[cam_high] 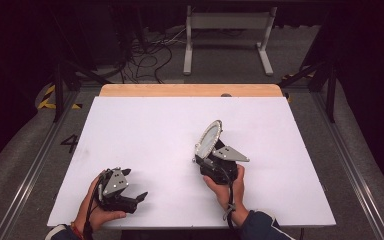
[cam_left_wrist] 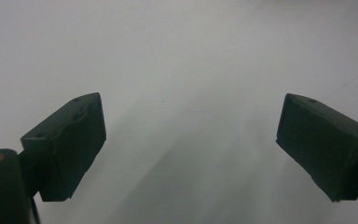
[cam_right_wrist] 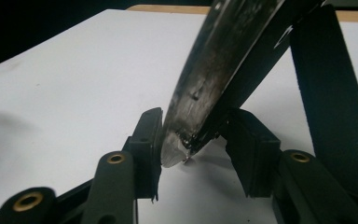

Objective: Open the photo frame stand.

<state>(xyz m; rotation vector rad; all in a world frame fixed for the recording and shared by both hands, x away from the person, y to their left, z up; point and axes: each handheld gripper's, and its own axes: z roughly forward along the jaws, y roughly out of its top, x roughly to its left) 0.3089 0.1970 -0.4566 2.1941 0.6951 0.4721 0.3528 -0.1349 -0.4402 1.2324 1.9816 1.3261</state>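
Note:
A round disc (cam_high: pixel 209 138) with a pale face and a beaded rim, perhaps a small mirror, stands tilted above the middle of the white table (cam_high: pixel 150 125). My right gripper (cam_high: pixel 202 159) is shut on its lower edge, held by a hand at the near side. Up close the disc (cam_right_wrist: pixel 223 60) shows a dark glossy back pinched between my right gripper (cam_right_wrist: pixel 193 140) jaws, with a black strip (cam_right_wrist: pixel 328 93) beside it. My left gripper (cam_high: pixel 134 184) rests at the near left corner in the other hand, open. Its jaws (cam_left_wrist: pixel 191 144) stand wide apart over bare white table.
A wooden strip (cam_high: pixel 190 90) runs along the table's far edge. Beyond it on the floor are a white metal frame (cam_high: pixel 227 35) and loose cables (cam_high: pixel 147 55). Metal rails (cam_high: pixel 352 165) flank the table on both sides.

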